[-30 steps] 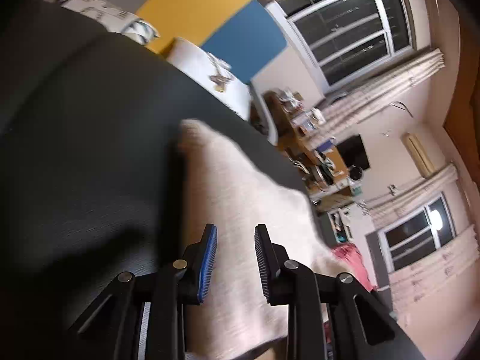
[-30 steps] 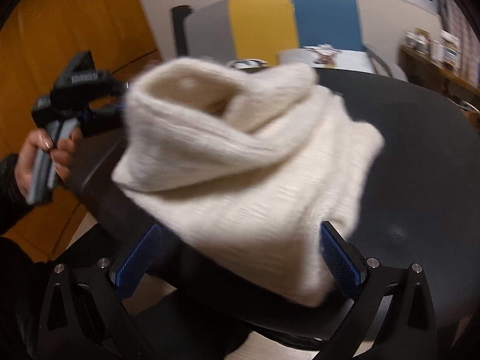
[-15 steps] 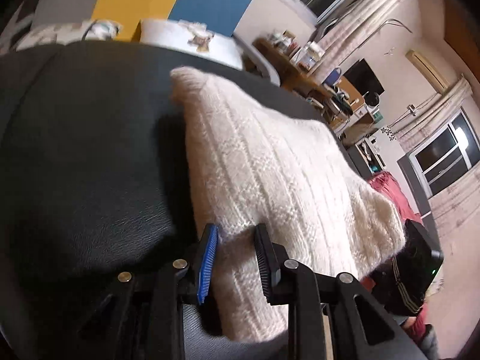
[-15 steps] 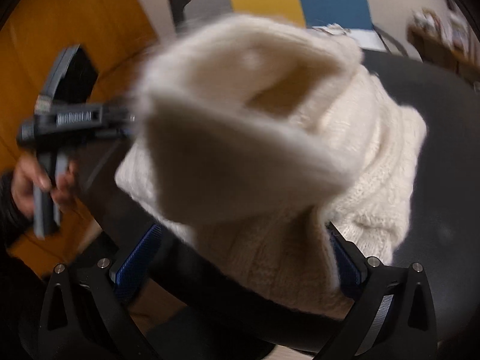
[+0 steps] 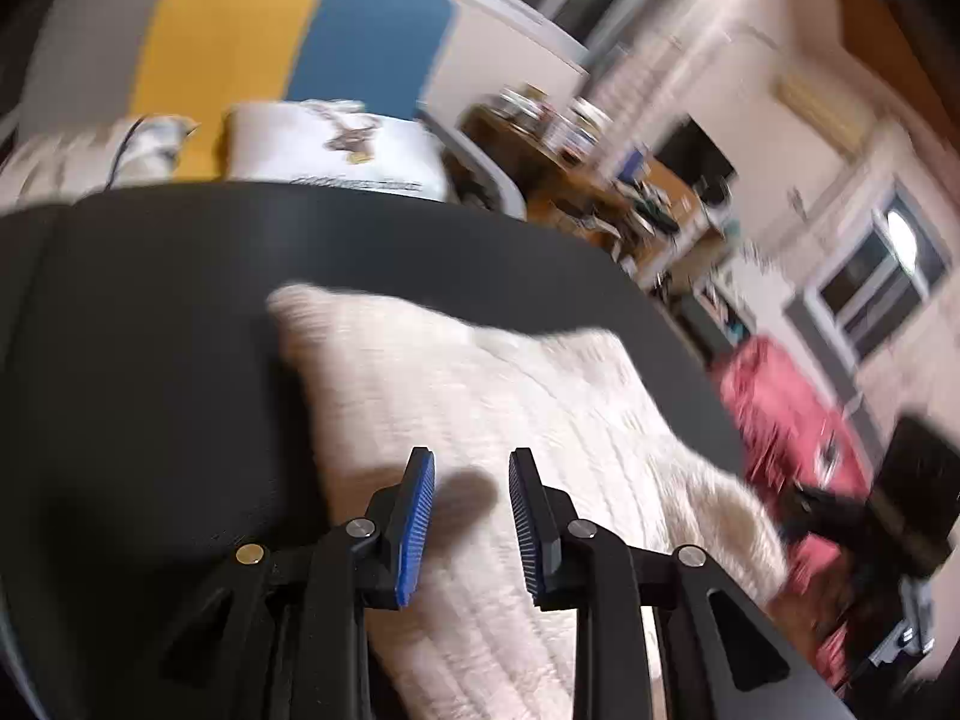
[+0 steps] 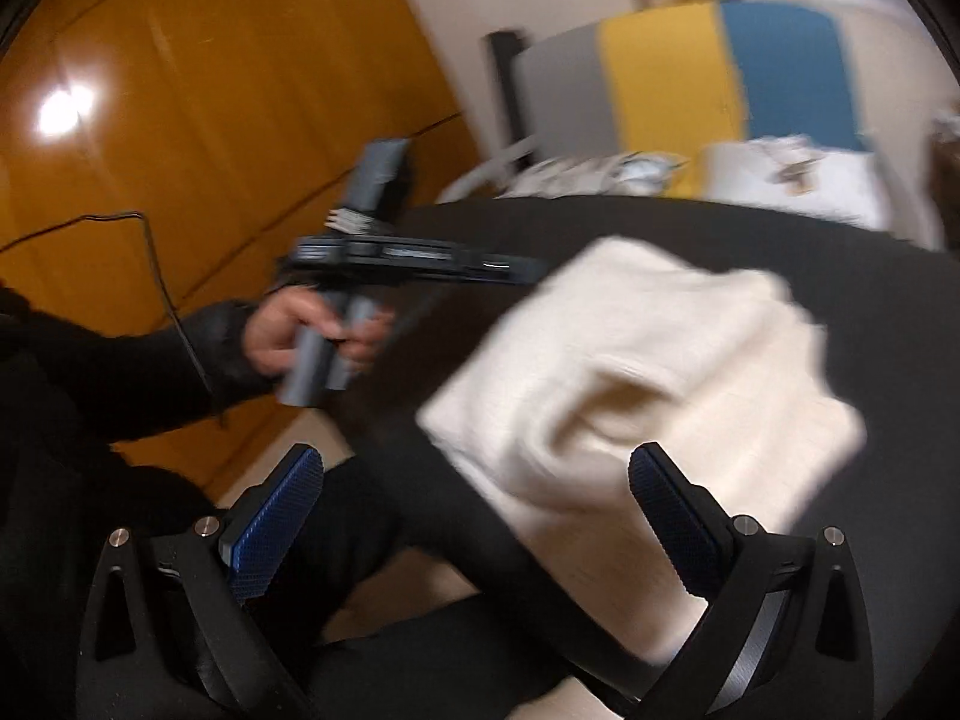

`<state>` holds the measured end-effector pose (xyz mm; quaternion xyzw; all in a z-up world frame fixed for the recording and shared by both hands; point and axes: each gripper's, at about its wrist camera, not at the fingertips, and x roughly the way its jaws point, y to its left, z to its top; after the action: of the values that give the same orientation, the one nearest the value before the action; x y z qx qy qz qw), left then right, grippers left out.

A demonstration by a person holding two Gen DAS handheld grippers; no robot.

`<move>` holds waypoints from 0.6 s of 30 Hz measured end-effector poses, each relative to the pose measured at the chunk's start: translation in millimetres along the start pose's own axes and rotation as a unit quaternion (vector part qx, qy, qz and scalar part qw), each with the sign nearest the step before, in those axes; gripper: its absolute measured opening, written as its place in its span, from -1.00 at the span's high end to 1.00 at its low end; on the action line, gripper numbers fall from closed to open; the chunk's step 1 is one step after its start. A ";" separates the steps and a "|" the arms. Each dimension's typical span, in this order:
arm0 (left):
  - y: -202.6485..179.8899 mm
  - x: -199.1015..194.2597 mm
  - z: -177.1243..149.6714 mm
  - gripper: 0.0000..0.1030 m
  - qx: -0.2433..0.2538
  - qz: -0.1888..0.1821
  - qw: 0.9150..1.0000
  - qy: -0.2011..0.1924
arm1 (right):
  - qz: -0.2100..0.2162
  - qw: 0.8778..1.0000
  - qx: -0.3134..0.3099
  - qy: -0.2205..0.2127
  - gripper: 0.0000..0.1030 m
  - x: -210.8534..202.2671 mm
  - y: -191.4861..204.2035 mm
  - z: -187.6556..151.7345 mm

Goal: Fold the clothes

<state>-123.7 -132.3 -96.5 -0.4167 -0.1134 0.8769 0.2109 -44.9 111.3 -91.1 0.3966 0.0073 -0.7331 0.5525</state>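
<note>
1. Left tongs [image 5: 471,519], bottom centre of the left wrist view: blue-padded jaws a narrow gap apart, nothing between them, released; they hang above the sweater with their shadow on the knit.
2. Right tongs [image 6: 474,516], bottom of the right wrist view: jaws spread wide, released; the sweater's near edge shows between them, apart from both pads.
3. Sweater [image 5: 480,396], cream ribbed knit, folded into a bundle, lying on the worktop; centre of the left wrist view. In the right wrist view it sits centre right [image 6: 660,372], blurred, one corner reaching the worktop's near edge, a raised fold on top.
4. Worktop [image 5: 150,330], black, rounded edge, bare around the sweater; fills the left half of the left wrist view and the right side of the right wrist view [image 6: 888,312].
5. Hand [image 6: 282,336], centre left of the right wrist view, in a black sleeve, gripping the grey handle of the left tongs [image 6: 510,267] beside the sweater.
6. Wooden panel [image 6: 210,120], orange-brown, upper left of the right wrist view.
7. Headboard [image 5: 288,24], grey, yellow and blue panels, top of both views; white pillow [image 5: 336,147] below it.
8. Cluttered desk [image 5: 588,180] and windows, upper right of the left wrist view, blurred.
</note>
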 end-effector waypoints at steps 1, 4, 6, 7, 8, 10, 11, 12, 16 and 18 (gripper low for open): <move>-15.4 0.8 0.7 0.53 0.037 0.015 0.999 0.001 | 0.011 1.000 -0.002 0.019 -1.00 9.5 -2.6 3.8; -55.0 6.3 -2.8 0.50 0.144 0.043 0.989 0.007 | 0.069 0.994 0.008 0.078 -1.00 43.2 -8.8 12.6; -72.2 9.9 -5.0 0.50 0.183 0.045 0.982 0.011 | 0.120 0.986 0.020 0.113 -1.00 58.3 -8.8 14.6; -78.4 9.4 -4.6 0.50 0.190 0.042 0.981 0.008 | 0.150 0.980 0.025 0.129 -1.00 61.6 -5.8 14.4; -84.4 8.5 -4.0 0.50 0.195 0.038 0.980 0.004 | 0.172 0.976 0.020 0.136 -1.00 57.8 -0.7 15.5; -90.2 9.5 -3.0 0.48 0.187 0.020 0.982 -0.001 | 0.210 0.968 0.004 0.140 -1.00 44.0 11.4 18.7; -92.3 11.4 -3.6 0.47 0.182 0.012 0.983 -0.001 | 0.218 0.966 0.005 0.140 -1.00 38.4 11.7 16.8; -93.8 20.3 -8.0 0.44 0.184 0.014 0.983 0.016 | 0.222 0.965 0.010 0.139 -1.00 33.4 9.7 13.4; -98.1 46.5 -28.4 0.39 0.194 0.016 0.980 0.034 | 0.097 0.968 0.060 0.222 -1.00 59.6 -18.2 -29.5; -99.6 48.0 -33.6 0.39 0.203 0.018 0.979 0.018 | 0.060 0.970 0.072 0.226 -1.00 73.2 -23.6 -55.0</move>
<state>-97.2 -21.0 -113.1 -0.3829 0.0781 0.8777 0.2772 -38.1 86.3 -182.0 0.5907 0.0552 -0.5886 0.5492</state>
